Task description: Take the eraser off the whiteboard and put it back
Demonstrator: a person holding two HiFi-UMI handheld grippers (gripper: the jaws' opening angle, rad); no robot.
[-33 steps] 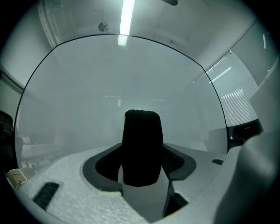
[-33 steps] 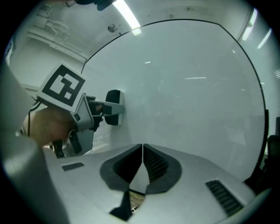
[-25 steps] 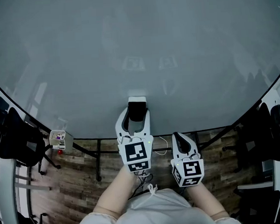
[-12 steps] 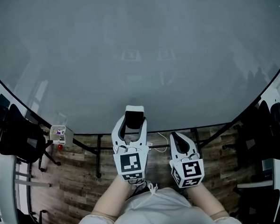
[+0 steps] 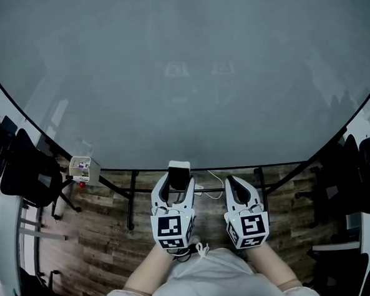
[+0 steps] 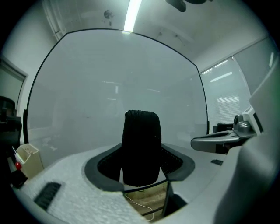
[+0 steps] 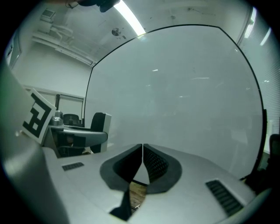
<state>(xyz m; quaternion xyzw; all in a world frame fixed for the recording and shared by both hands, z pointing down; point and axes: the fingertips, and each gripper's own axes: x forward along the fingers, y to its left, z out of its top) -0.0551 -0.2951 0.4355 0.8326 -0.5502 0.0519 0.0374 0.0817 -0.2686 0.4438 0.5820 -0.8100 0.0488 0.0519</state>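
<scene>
Wood-plank floor [image 5: 109, 236] runs under my arms, and closest to me over it are the two grippers, side by side and level.

My left gripper [image 5: 177, 181] has its jaws spread wide and clamped on the eraser [image 5: 178, 171], a rectangular block with a black felt face and a white back. In the left gripper view the eraser [image 6: 141, 146] stands upright between the dark pads, pinched on both sides, its rounded top clear above them. My right gripper [image 5: 233, 182] carries nothing; in the right gripper view its pads [image 7: 153, 162] meet along a thin seam with nothing between them.

Beyond the jaws rises the large, pale grey whiteboard [image 5: 187, 75], wiped bare as far as I can see. A small white box of markers [image 5: 81, 167] hangs near its lower left edge, and black office chairs [image 5: 24, 179] stand off to the sides.

I judge the first half done: the eraser looks to be off the board and in my grip, near the lower edge, though I cannot tell how much gap there is. Putting it back on the board and opening the left jaws is what remains.
</scene>
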